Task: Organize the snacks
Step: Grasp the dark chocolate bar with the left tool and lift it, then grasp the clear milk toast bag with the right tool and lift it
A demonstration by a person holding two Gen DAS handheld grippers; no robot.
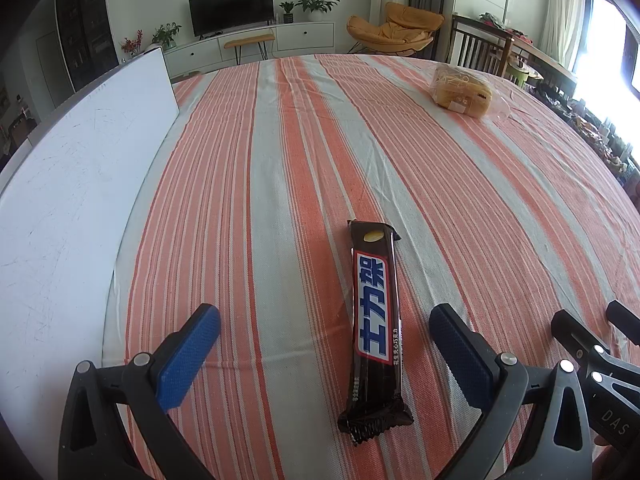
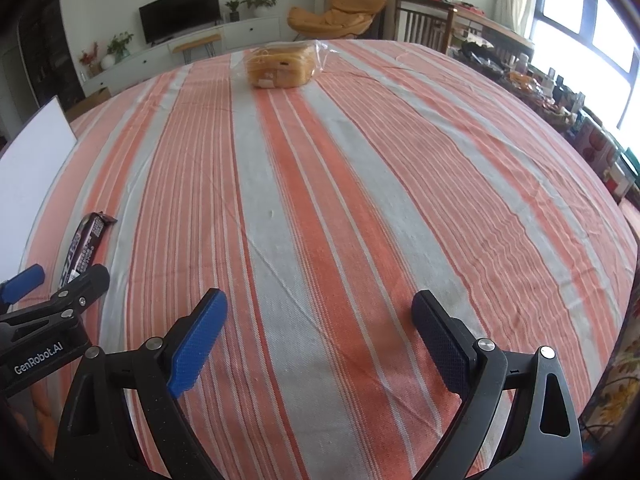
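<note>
A dark brown chocolate bar [image 1: 375, 320] with a blue and white label lies flat on the striped tablecloth. My left gripper [image 1: 324, 320] is open, its blue pads on either side of the bar, not touching it. A bagged loaf of bread [image 1: 460, 90] sits far back on the right. In the right wrist view the bread [image 2: 280, 66] lies far ahead and the bar [image 2: 82, 248] shows at the left. My right gripper [image 2: 320, 308] is open and empty over bare cloth. The left gripper [image 2: 60, 280] shows at the left edge.
A white board [image 1: 76, 184] lies along the table's left side and also shows in the right wrist view [image 2: 32, 156]. The orange and grey striped tablecloth [image 2: 340, 184] covers the table. The table edge drops off at the right [image 2: 624, 264]. Furniture stands beyond the far edge.
</note>
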